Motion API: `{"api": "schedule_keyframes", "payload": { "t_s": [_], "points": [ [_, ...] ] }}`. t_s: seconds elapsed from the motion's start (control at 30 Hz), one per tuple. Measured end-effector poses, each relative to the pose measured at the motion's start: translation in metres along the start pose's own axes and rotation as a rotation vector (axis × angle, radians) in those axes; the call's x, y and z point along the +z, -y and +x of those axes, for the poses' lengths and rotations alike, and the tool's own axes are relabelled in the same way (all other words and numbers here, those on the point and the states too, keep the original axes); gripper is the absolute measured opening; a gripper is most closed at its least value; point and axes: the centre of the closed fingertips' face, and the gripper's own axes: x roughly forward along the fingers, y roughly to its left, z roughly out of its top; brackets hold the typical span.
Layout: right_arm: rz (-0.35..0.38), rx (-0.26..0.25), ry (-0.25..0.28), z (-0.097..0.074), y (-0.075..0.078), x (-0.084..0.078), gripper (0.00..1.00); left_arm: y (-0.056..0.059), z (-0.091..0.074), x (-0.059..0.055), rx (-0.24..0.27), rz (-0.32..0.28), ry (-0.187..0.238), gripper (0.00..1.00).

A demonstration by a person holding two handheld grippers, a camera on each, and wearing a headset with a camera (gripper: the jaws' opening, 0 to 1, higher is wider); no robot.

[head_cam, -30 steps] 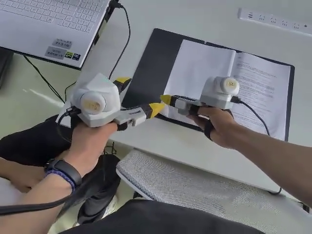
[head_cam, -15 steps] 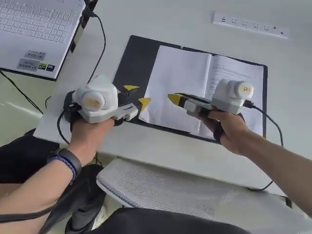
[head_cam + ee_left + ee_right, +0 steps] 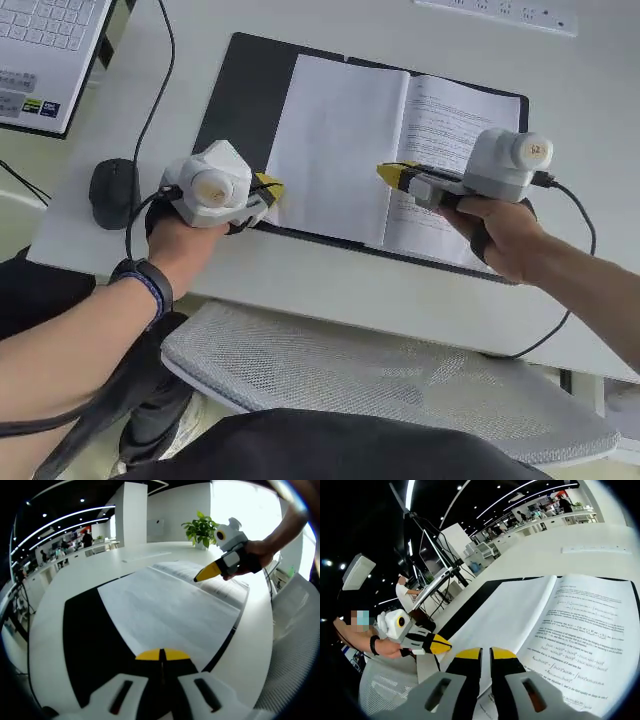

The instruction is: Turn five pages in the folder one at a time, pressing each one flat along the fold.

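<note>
- The left gripper (image 3: 268, 188) sits at the folder's (image 3: 232, 95) near left corner. Its jaws are pressed together with nothing between them, and the tips are over the black cover just beside the corner of the blank page (image 3: 335, 140).
- The folder lies open and flat on the table (image 3: 330, 285). Its bare black cover is on the left, the blank page in the middle and the printed page (image 3: 455, 130) on the right.
- The fold (image 3: 402, 140) runs away from the person, leaning slightly right at the far end. It divides the blank page from the printed one.
- The right gripper (image 3: 393, 174) points left, with its tips at the fold about halfway along. The jaws are nearly closed, with a thin slit between them, and hold nothing. I cannot tell whether they touch the paper.
- The printed page's free edge lies to the right, behind those tips and under the right hand (image 3: 500, 235). I judge the right gripper to be the nearer one for lifting it, but it would have to draw back rightward first. The left gripper is well apart, across the blank page.
</note>
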Motion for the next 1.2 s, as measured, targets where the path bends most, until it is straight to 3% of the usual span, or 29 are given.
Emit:
{"api": "schedule_keyframes", "payload": {
  "t_s": [0.07,0.27,0.33,0.53,0.63,0.77,0.8,1.07,1.13,1.2],
  "points": [
    [-0.015,0.003,-0.01,0.003,0.008,0.001,0.02,-0.001,-0.002,0.004,0.001,-0.006,0.038,0.0],
    [-0.035,0.039,-0.025,0.018,0.024,0.005,0.0,-0.004,0.0,0.004,0.006,0.0,0.04,0.0],
    [-0.008,0.078,0.001,0.022,0.024,0.012,0.0,-0.003,0.0,0.004,0.003,-0.002,0.039,0.0],
    [0.014,0.087,0.053,0.026,0.039,0.029,0.0,-0.003,0.0,0.005,0.001,0.007,0.039,0.0],
    [0.082,0.065,0.121,0.029,0.055,0.043,0.0,-0.002,0.0,0.006,0.001,0.002,0.045,0.0],
    [0.106,0.037,0.155,0.034,0.069,0.055,0.0,-0.002,0.0,0.007,0.0,0.01,0.041,0.0],
    [0.108,0.018,0.177,0.036,0.083,0.065,0.0,-0.001,0.0,0.008,0.0,0.014,0.04,0.0],
    [0.123,-0.042,0.206,0.055,0.115,0.092,0.0,-0.001,0.001,0.008,-0.014,0.028,0.033,0.0],
    [0.128,-0.074,0.213,0.06,0.135,0.103,0.0,-0.002,0.001,0.007,-0.015,0.028,0.031,0.0],
    [0.171,-0.102,0.257,0.06,0.141,0.107,0.0,-0.002,0.001,0.007,-0.014,0.024,0.032,0.0]
  ]
}}
